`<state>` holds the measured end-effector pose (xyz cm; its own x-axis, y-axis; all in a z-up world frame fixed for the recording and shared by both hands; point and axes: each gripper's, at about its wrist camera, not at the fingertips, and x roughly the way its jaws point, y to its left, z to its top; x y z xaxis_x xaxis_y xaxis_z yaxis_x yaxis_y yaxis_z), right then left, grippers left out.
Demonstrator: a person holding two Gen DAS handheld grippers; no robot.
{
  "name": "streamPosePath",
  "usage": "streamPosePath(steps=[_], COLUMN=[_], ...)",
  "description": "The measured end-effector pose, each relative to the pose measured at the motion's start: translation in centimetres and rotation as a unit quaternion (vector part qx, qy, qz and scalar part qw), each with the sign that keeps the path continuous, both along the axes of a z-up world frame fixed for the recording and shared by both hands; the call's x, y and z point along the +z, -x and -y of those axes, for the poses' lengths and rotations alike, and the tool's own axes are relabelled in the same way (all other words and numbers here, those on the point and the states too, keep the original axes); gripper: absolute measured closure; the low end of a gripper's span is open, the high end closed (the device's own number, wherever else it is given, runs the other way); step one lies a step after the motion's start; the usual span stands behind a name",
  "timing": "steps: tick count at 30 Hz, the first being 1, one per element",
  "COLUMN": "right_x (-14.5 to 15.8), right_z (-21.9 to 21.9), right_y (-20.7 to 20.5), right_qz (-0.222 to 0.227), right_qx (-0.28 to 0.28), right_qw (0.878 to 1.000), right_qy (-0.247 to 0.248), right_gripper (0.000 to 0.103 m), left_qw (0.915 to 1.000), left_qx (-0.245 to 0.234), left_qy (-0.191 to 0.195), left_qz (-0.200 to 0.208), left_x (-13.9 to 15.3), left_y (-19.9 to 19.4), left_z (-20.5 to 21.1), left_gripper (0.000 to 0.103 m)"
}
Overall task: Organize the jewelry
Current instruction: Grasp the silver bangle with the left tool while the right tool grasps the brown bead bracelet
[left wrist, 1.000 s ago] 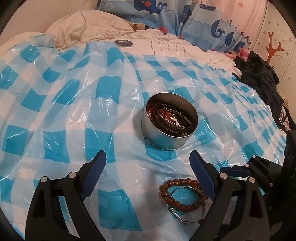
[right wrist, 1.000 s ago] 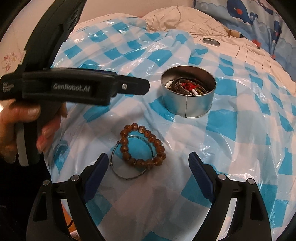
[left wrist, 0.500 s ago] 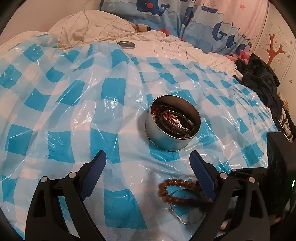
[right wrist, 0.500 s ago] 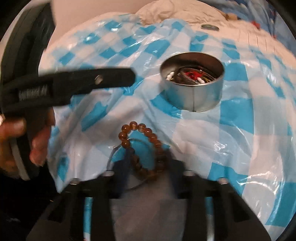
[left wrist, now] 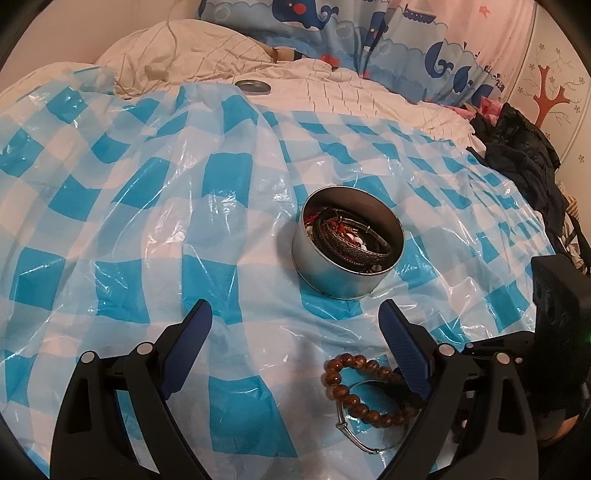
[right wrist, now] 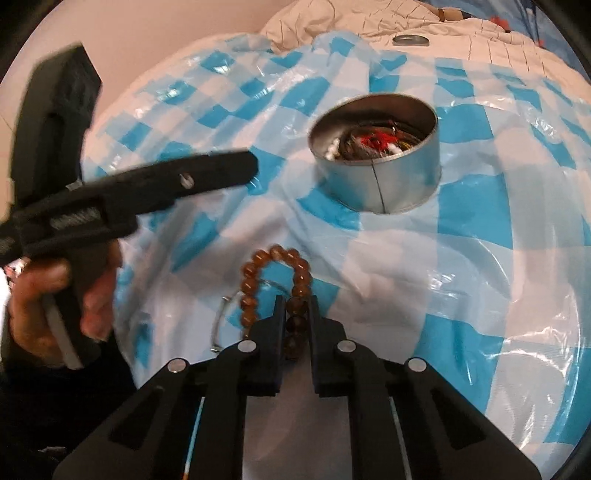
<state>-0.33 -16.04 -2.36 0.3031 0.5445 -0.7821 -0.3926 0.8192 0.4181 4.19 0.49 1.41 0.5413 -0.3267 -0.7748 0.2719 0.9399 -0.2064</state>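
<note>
Right tool (right wrist: 295,314) — fingers drawn together and clamped on the near side of the brown bead bracelet (right wrist: 275,280), several beads pinched between the two dark pads. The far loop of the bracelet lies on the blue-and-white checked plastic sheet (right wrist: 480,258) that covers the bed. A thin silver bangle (right wrist: 221,317) lies under and just left of the beads, touching them. Beyond the bracelet, near but apart from it, a round metal tin (right wrist: 384,184) stands upright and open on the sheet; inside is a tangle of jewelry with red and white bits, individual pieces not resolvable from this view. Left tool (left wrist: 295,325) — fingers wide apart, holding nothing, hovering over the sheet. In the right wrist view it appears at left, blurred, gripped by the person's left hand (right wrist: 55,306). From the left wrist view the bracelet (left wrist: 354,391) and bangle (left wrist: 365,443) sit low right, partly behind the left tool's right finger, with the tin (left wrist: 347,247) ahead, holding dark bangles and red cord. Further out: a flat round metal lid (left wrist: 253,86) on the white quilted bedding (left wrist: 369,96), well apart from the tin; a whale-print fabric (left wrist: 369,33) behind it; dark clothing (left wrist: 524,155) heaped at the right edge.
</note>
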Motion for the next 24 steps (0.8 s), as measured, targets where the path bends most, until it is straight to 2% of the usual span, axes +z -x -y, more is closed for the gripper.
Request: streamPosePath(steps=[4,8,11,16,18,19,20,23,24], right_x=[1.5,2.6,3.2,4.0,3.9,3.9,3.9,3.8,3.8], right_z=[2.5,5.7,7.8,10.0,9.9,9.9,10.0,9.9,9.9], right_y=[-0.5,-1.1,-1.3,-1.3,-1.3,-1.3,-1.3,-1.4,-1.3], right_qz=[0.009,0.020,0.029,0.035,0.035,0.035,0.034,0.032,0.032], right_qx=[-0.040,-0.100,-0.139,-0.170,-0.171,-0.171,-0.172,-0.170,-0.169], right_qw=[0.997,0.991,0.985,0.977,0.977,0.977,0.977,0.977,0.977], right_qy=[-0.058,-0.083,-0.095,-0.122,-0.124,-0.123,-0.124,-0.125,-0.125], right_gripper=[0.091,0.091,0.091,0.091,0.091,0.091,0.091,0.091,0.091], left_qw=[1.0000,0.9986,0.9930,0.9813,0.9775,0.9754,0.9745,0.9721,0.9726], left_qx=[-0.002,-0.051,-0.112,-0.169,-0.183,-0.194,-0.200,-0.210,-0.210], left_qy=[0.000,-0.008,-0.036,-0.093,-0.104,-0.104,-0.102,-0.103,-0.098], left_qz=[0.000,-0.008,-0.007,0.005,0.004,-0.009,-0.014,-0.022,-0.023], left_x=[0.0,-0.5,-1.4,-2.8,-3.3,-3.6,-3.7,-3.4,-3.2], left_y=[0.1,0.7,2.0,3.9,4.3,4.3,4.4,4.6,4.7], left_z=[-0.1,1.1,3.2,6.1,6.7,7.0,7.1,7.1,7.0], left_gripper=[0.016,0.016,0.016,0.016,0.029,0.047,0.051,0.052,0.058])
